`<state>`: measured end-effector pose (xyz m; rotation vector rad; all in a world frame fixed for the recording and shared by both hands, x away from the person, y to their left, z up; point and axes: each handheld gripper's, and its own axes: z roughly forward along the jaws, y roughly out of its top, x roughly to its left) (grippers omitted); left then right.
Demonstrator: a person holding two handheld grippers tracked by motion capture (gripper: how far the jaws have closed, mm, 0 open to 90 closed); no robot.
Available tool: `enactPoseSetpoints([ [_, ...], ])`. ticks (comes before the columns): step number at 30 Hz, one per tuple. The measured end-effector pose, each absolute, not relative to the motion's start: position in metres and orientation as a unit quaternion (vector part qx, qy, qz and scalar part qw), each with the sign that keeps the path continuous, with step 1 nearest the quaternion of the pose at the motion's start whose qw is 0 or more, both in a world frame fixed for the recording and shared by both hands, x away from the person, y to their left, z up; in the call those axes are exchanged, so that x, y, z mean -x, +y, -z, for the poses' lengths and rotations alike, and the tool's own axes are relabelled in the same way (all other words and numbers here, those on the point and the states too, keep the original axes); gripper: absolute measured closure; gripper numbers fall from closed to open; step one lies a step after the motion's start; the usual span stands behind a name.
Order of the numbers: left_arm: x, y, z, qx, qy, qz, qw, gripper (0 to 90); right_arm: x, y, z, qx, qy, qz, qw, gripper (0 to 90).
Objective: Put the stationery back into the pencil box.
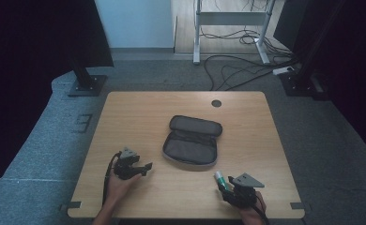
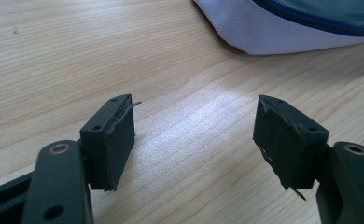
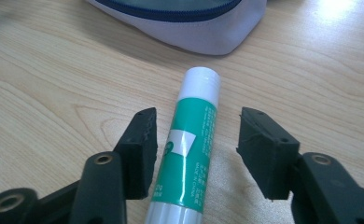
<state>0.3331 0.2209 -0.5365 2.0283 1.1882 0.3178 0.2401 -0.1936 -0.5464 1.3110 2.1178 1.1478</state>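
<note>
The tabletop (image 1: 139,117) is pale wood with visible grain. The glue stick (image 3: 189,144) is green with a white cap. The open pouch (image 1: 191,141) is grey, blue-zipped; both grippers' jaws are black.

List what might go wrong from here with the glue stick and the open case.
The glue stick lies flat between the right tongs, whose jaws stand open on either side without touching it. Being round, it may roll or squirt out if the jaws close off-centre. Its white cap points at the open pencil case, close ahead, so a forward nudge could push it against the case's edge. The left tongs are open over bare table, so nothing steadies the case if it gets bumped.
</note>
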Motion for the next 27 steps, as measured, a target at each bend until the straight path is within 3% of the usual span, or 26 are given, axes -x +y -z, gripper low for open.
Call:
enactPoseSetpoints([
  [27,-0.3323,0.2237,0.5361,-0.788,0.465,-0.134,0.382,29.7,-0.2427,-0.1865,0.553,-0.464,0.774,-0.383,0.196,64.5],
])
